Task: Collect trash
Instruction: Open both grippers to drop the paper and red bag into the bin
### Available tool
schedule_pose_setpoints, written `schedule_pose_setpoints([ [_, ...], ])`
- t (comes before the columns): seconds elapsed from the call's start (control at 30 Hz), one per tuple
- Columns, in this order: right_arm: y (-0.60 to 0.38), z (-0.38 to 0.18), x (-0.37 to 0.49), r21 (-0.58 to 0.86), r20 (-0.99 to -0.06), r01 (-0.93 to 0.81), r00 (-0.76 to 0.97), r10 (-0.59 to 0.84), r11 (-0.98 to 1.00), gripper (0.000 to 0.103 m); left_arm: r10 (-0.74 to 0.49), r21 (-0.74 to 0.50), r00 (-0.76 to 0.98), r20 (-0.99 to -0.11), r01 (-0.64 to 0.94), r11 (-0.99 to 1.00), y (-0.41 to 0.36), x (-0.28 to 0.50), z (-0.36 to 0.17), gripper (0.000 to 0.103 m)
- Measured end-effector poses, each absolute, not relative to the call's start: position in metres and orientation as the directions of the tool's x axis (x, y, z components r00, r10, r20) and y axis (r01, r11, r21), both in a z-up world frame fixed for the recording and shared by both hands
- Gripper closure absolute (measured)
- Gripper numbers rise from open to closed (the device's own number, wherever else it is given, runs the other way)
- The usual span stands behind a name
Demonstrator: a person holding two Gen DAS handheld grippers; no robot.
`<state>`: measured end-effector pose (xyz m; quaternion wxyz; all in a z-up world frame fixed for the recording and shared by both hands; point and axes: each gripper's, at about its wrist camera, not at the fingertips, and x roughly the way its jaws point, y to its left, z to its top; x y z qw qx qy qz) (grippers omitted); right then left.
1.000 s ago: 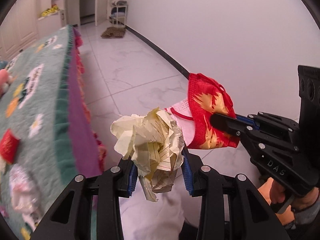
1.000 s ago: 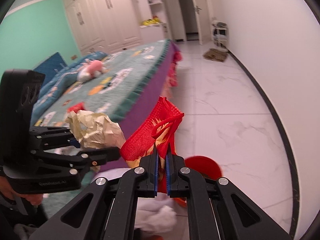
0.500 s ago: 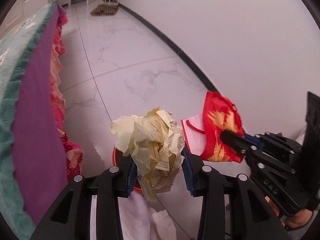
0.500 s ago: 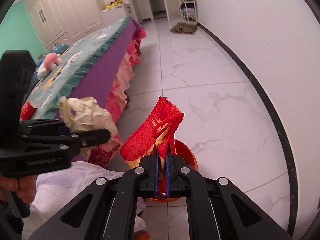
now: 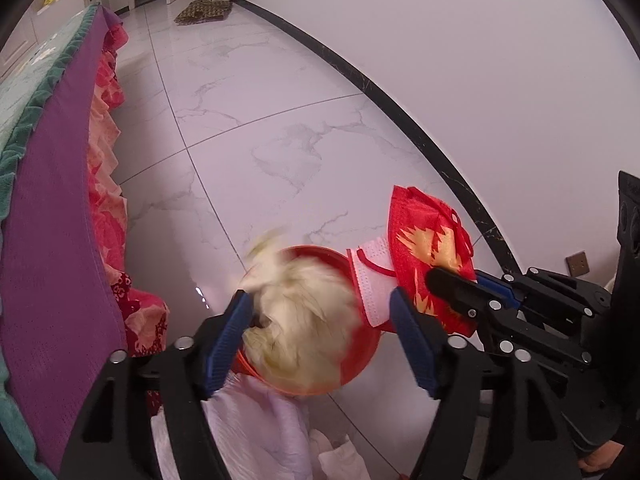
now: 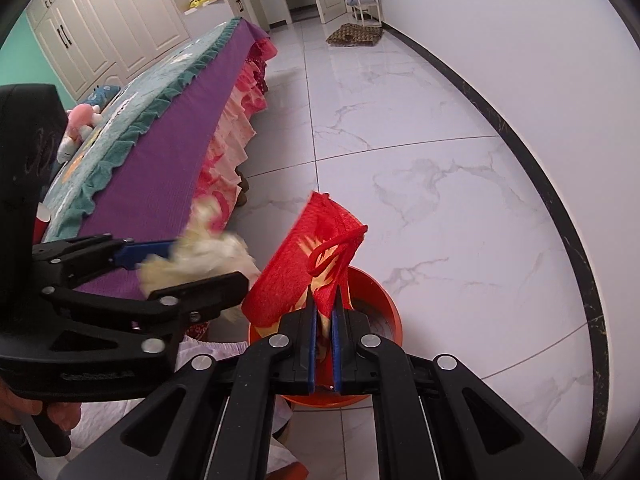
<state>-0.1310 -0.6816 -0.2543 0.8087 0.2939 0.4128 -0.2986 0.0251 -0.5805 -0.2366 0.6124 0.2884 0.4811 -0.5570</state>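
Observation:
An orange-red bin [image 5: 360, 364] [image 6: 380, 300] stands on the white marble floor beside the bed. My left gripper [image 5: 320, 316] is open above it. A crumpled yellowish paper ball [image 5: 304, 320] [image 6: 200, 256] is blurred between the spread fingers, loose and dropping over the bin's mouth. My right gripper [image 6: 324, 312] is shut on a red face mask with a gold pattern [image 6: 316, 264] [image 5: 432, 256] and holds it over the bin's right side.
The bed with a purple side and pink frill [image 5: 60, 240] [image 6: 172, 168] runs along the left. A white wall with a black skirting [image 5: 440, 152] is on the right. White cloth [image 5: 260, 432] lies under the bin's near side. A doormat [image 6: 354, 35] lies far off.
My left gripper has opened and the paper ball has come free, falling toward the bin. Both grippers have tipped down over the bin. The right still grips the mask.

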Motion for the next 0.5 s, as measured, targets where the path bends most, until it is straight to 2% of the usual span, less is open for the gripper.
schedule_pose_setpoints([
  [0.3,-0.687,-0.263,-0.126,0.232,-0.851,0.736,0.471,-0.234,0.636,0.096,-0.394,-0.166,-0.066,-0.917,0.960,0.227,-0.578,0.026,-0.235,0.025],
  [0.4,-0.687,-0.267,-0.120,0.227,-0.854,0.736,0.465,-0.233,0.638,0.092,-0.396,-0.163,-0.057,-0.916,0.957,0.239,-0.576,0.030,-0.233,0.025],
  [0.47,-0.687,-0.270,-0.116,0.240,-0.856,0.734,0.468,-0.218,0.635,0.081,-0.396,-0.151,-0.044,-0.917,0.958,0.243,-0.573,0.032,-0.231,0.025],
  [0.5,-0.687,-0.271,-0.117,0.238,-0.857,0.736,0.467,-0.219,0.634,0.067,-0.393,-0.144,-0.035,-0.919,0.957,0.250,-0.573,0.033,-0.231,0.025],
])
